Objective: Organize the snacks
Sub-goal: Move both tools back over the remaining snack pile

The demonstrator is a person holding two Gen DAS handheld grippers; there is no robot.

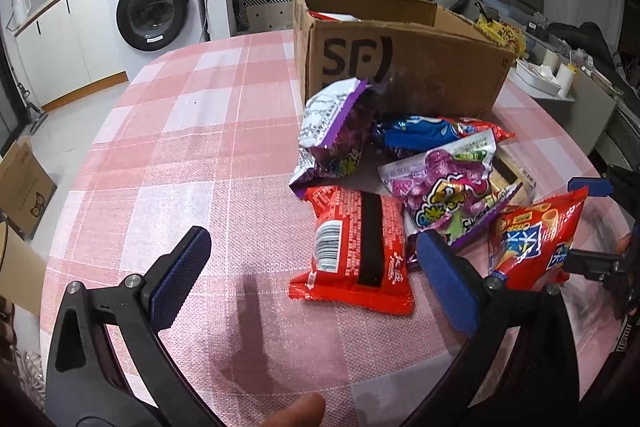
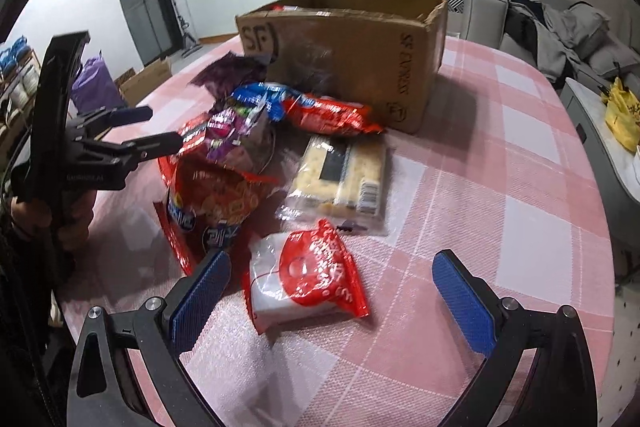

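- A round table (image 1: 192, 155) with a pink and white checked cloth fills both views; a washing machine (image 1: 154, 7) stands against the far wall.
- An open brown cardboard box (image 1: 404, 63), printed with "SF", sits on the far side of the table. Something red and white shows just inside its rim, so it seems to hold some snacks already.
- A loose pile of snack bags lies on the cloth just in front of the box, some overlapping: two purple grape-candy bags (image 1: 444, 187), a blue and red packet (image 2: 316, 107), a large red bag of ring-shaped snacks (image 2: 216, 195) and a clear pack of pale yellow biscuits (image 2: 340, 175).
- A red packet with a barcode (image 1: 352, 247) lies flat, nearest the left gripper (image 1: 316, 279), whose blue-padded jaws are spread wide and hold nothing.
- A small red and white packet (image 2: 308, 279) lies nearest the right gripper (image 2: 332, 303), which hangs wide open and empty above the cloth, the packet ahead between its pads.
- The sorting looks to be at a pick-up step. The next move probably calls for lowering one gripper around its nearest packet, closing gently on the crinkly wrapper, then carrying it to the box.
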